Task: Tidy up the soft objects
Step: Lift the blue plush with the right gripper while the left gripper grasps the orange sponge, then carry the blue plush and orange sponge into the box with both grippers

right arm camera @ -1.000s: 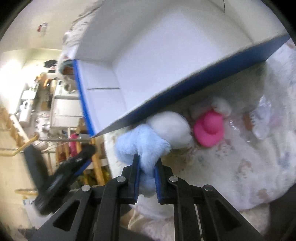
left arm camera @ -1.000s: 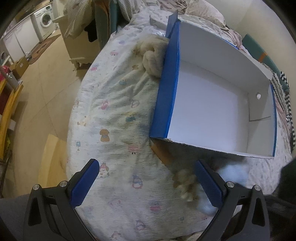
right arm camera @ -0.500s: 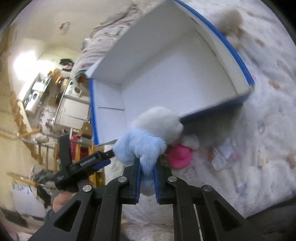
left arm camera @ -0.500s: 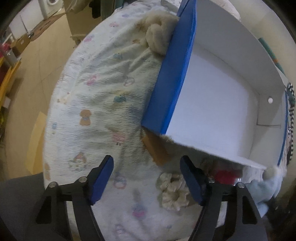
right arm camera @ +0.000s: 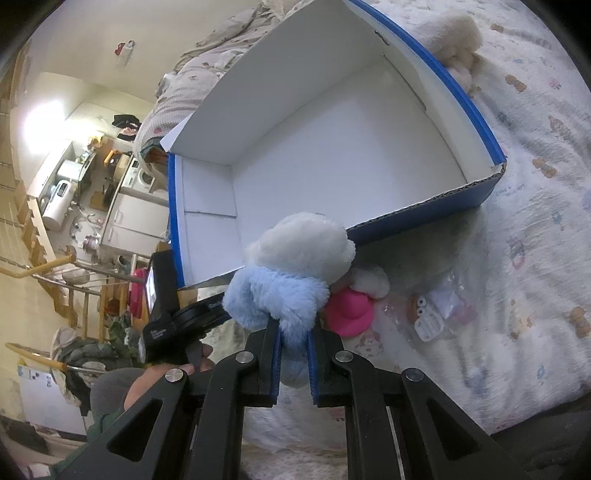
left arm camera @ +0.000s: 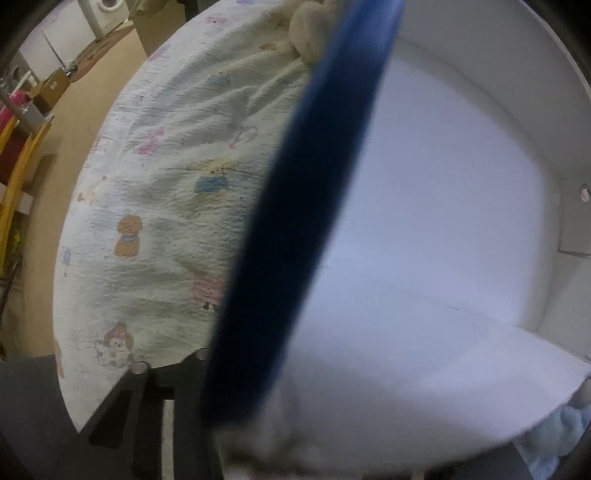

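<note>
Bed (right arm camera: 535, 229) is carrying an empty blue box (right arm camera: 332, 155), nothing stowed yet: right tongs (right arm camera: 294, 354) are clamping the blue-white plush (right arm camera: 291, 273) by its near wall, left tongs (left arm camera: 207, 373) closing astride its corner wall, pink hat (right arm camera: 349, 310) and cream plush (right arm camera: 458, 33) waiting outside.

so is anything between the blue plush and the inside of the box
Only the box's near wall. The right gripper holds the blue plush just outside that wall, at its rim. The box looks empty inside, so once the plush clears the rim nothing visible blocks it.
</note>
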Available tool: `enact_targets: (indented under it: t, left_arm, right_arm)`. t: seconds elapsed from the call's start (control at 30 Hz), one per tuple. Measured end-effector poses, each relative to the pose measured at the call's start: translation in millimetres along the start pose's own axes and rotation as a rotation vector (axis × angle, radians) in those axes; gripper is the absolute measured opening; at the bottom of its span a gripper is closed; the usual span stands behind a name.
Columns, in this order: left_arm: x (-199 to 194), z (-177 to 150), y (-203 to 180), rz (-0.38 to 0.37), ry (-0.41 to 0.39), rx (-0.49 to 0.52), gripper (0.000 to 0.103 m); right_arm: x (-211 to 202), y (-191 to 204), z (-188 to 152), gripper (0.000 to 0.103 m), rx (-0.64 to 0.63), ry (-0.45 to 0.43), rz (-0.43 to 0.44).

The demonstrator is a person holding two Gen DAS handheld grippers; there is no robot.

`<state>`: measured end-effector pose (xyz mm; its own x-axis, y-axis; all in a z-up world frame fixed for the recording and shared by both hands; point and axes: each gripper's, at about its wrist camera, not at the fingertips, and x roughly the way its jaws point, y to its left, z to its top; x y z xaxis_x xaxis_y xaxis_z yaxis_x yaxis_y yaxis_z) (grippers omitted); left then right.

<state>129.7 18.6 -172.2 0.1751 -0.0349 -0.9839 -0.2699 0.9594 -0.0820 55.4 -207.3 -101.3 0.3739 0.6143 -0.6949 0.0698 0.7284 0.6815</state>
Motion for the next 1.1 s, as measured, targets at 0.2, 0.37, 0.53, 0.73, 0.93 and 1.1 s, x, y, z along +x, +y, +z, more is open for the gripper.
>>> enact_targets:
  t: [0.2,0.37,0.53,0.73,0.93,1.1]
  left_arm:
    - [-3.2,-1.7,11.3,-0.028,-0.008,-0.013,0.007]
    - [-13.5,-7.4,10.5,-0.03,-0.046,0.035,0.005]
    - [-34.3,-15.1,10.7,-0.038,-0.095,0.053,0.004]
    - [-49.0,-21.9,25.8,-0.032,-0.135,0.055,0.004]
    - [-88.9,-35.8,32.9,-0.016,-0.204,0.124,0.004]
    - [-131.3,-55.4,39.3,-0.036,-0.283,0.139,0.004]
  right_arm:
    - [1.3,2.7,1.5,0.014,-0.008,-0.007,-0.006]
    - [-0.3,2.7,1.4,0.014,-0.022,-0.017,-0.014]
    - [-7.2,7.0,-0.5,0.014,-0.042,-0.049,0.004]
    - [-19.1,11.8,-0.2,0.014,-0.063,-0.101,0.038]
    - [-38.2,16.8,-1.3,0.014,-0.084,-0.174,0.09]
    - [-54.8,25.0,-2.5,0.014,-0.113,-0.238,0.148]
